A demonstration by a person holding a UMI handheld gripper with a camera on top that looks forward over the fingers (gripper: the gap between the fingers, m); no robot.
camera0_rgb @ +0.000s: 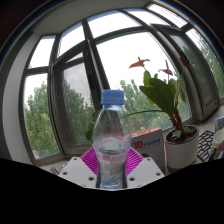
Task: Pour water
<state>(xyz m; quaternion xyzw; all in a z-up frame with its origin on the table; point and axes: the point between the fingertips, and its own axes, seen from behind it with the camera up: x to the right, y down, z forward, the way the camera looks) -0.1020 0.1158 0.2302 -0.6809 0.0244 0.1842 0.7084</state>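
- Clearly, the gripper point(112, 172) has the water bottle point(112, 140) between its jaws; both pink pads point(92, 160) press against the bottle's lower sides with no gap showing, so the jaws are closed to roughly the bottle's width and grip it firmly.
- The bottle is clear plastic and stands upright in the grasp; its blue cap point(114, 98) is on; a waterline shows partway up the body, so it seems to hold a fair amount of water.
- Beyond the bottle, far in the scene, a large window point(100, 70) gives onto green trees; to the right a potted plant point(172, 105) with broad leaves and a reddish bloom stands in a white pot point(181, 148); a small red and white box point(150, 142) sits just beside the pot, between it and the bottle.
- Whether the bottle rests on a worktop or is lifted clear cannot be told; its base is hidden between the fingers.
- As for progress, I judge the task to be at an early stage: the grasp is made, but nothing is tipped and no water is leaving the bottle.
- What is left looks like nearly everything; no cup or other receiving vessel is in sight, so one must be reached, and the cap, if truly sealed, would have to come off before any pour.
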